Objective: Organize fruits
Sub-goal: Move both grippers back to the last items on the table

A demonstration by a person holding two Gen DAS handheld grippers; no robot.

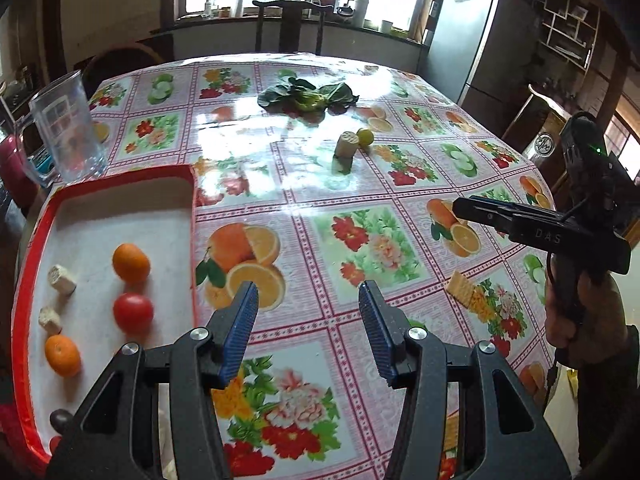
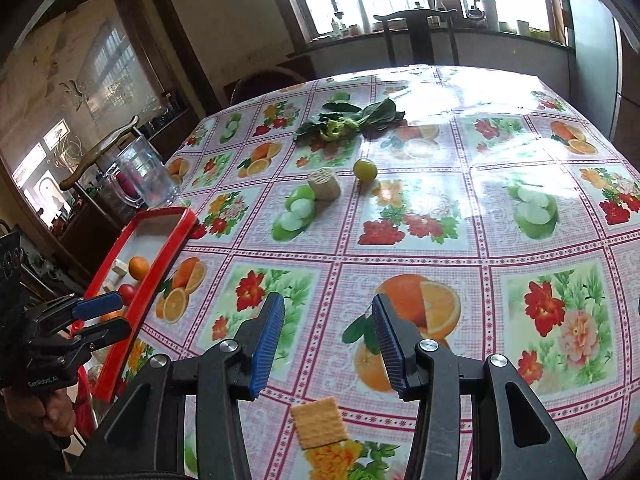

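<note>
At the table's left edge sits a red-rimmed tray (image 1: 192,216) holding two oranges (image 1: 131,263), a red tomato (image 1: 133,312), two pale lotus-root pieces (image 1: 62,280) and a small dark fruit (image 1: 60,420). Farther out on the table, a green round fruit (image 1: 365,136) (image 2: 365,169) lies beside another lotus-root chunk (image 1: 345,145) (image 2: 324,184). My left gripper (image 1: 308,328) (image 2: 125,314) hovers open and empty next to the tray's right rim. My right gripper (image 2: 328,344) (image 1: 464,208) is open and empty over the near table. The right wrist view also shows the tray (image 2: 160,248).
Leafy greens (image 1: 308,98) (image 2: 348,120) lie at the far middle. A cracker (image 2: 320,422) (image 1: 460,286) sits under my right gripper. A clear glass mug (image 1: 66,132) (image 2: 144,176) stands behind the tray. A chair (image 1: 288,24) stands at the far edge of the flowered tablecloth (image 1: 360,200).
</note>
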